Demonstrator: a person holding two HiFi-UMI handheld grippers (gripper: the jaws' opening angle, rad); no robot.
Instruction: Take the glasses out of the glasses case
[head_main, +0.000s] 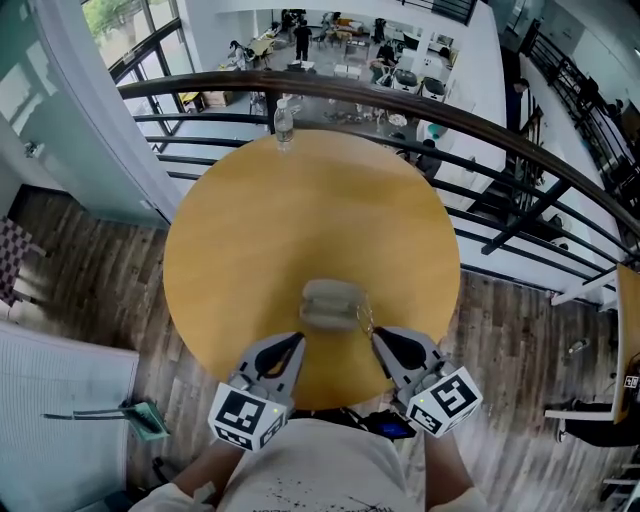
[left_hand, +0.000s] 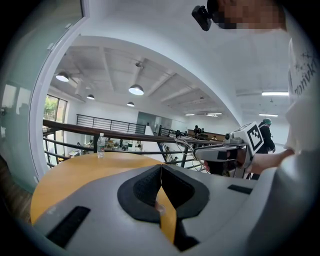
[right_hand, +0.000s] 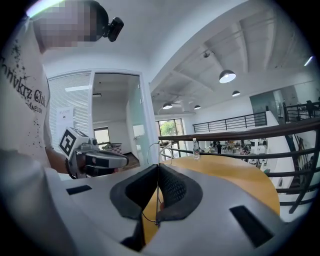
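Dark railing (head_main: 450, 115) curves behind a round wooden tabletop (head_main: 300, 220) on a mezzanine above a busy lower floor. A water bottle (head_main: 284, 122) stands alone at the far 12 o'clock edge, well apart from the work.

The grey glasses case (head_main: 333, 303) lies at the 6 o'clock side, close to the person, so both tools reach it with short moves. The right tool (head_main: 377, 336) sits at the case's 4 o'clock corner, its pads clenched on a thin wire that runs up between them. I judge this to be the frame of the glasses (head_main: 366, 318), which show only as a faint glint at the case's right edge. Pinching so fine a frame probably explains the tight, tip-only hold.

The left tool (head_main: 297, 340) is clenched on nothing, just beside the case's 8 o'clock corner, likely placed to steady it.

The case is a soft-cornered, matt block in two tiers. Whether it stands open I cannot tell.
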